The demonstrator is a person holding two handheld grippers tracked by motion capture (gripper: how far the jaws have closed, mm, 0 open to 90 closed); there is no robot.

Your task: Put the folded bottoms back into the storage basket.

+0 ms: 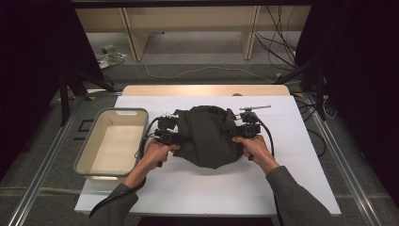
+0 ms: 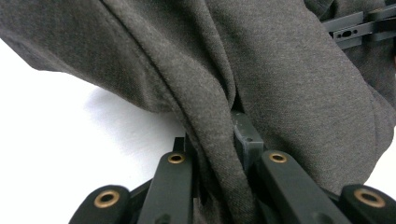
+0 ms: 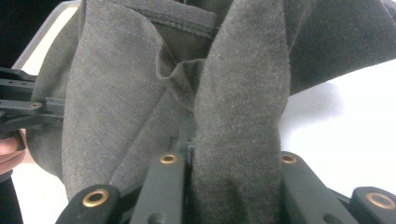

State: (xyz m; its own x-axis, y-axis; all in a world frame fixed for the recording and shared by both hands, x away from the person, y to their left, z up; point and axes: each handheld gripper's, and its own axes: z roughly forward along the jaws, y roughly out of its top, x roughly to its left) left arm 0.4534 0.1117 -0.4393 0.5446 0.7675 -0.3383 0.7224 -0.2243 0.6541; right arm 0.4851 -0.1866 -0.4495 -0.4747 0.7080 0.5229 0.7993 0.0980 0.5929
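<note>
High view: dark garment (image 1: 207, 136) hangs bunched over the white worktop (image 1: 291, 155), beside the bin (image 1: 94, 141). Left hand-held gripper (image 1: 175, 137) and right hand-held gripper (image 1: 237, 133) each clamp a fold at opposite sides, probably to spread or carry it.

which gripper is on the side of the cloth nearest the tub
The left gripper. It pinches the dark grey cloth on the edge beside the grey tub; the right gripper pinches the opposite edge, away from the tub.
</note>
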